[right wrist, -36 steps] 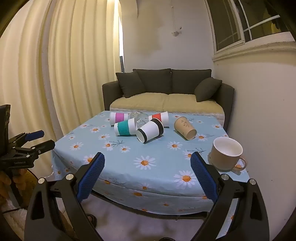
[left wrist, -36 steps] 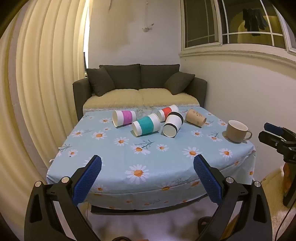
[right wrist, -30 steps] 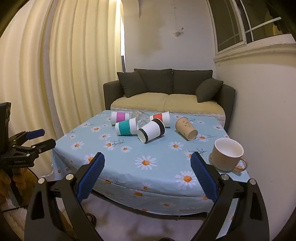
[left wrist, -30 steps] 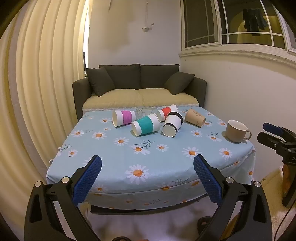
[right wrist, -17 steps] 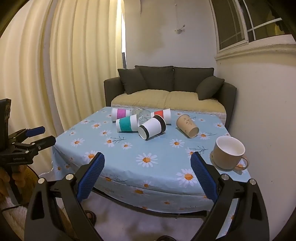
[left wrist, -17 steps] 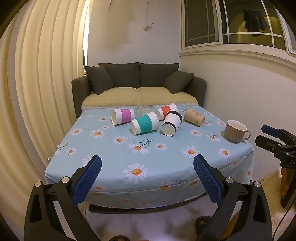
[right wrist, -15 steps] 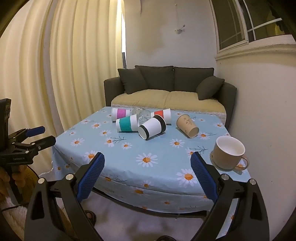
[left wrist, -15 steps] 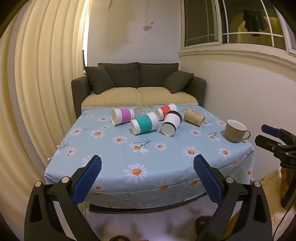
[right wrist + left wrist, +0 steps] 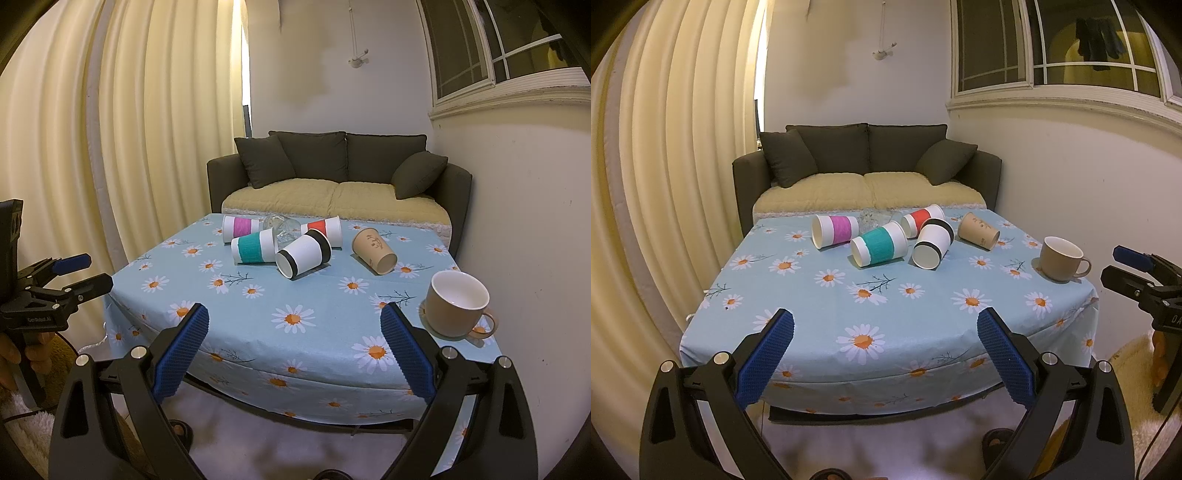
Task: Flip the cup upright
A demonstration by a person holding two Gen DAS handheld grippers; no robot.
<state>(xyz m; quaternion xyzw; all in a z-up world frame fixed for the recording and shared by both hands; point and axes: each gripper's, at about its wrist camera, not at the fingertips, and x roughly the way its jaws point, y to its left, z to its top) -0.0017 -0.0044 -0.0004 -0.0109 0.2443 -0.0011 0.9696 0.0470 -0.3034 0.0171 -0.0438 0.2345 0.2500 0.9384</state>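
Filling the back of the room was a dark sofa with yellow cushions, cream curtains at 9 o'clock. Table with a daisy cloth sat in front of it. Left gripper hovered short of the table's near edge, fingers spread wide, holding nothing. Right gripper was the same: fingers wide apart, empty, just off the near edge. Beige mug stood upright at 3 o'clock near the table edge. Five paper cups lay on their sides toward 12 o'clock, clustered: pink-band cup, teal-band cup, black-band cup, red-band cup, brown cup slightly apart at the right. Clear glass thing behind them, hard to make out.
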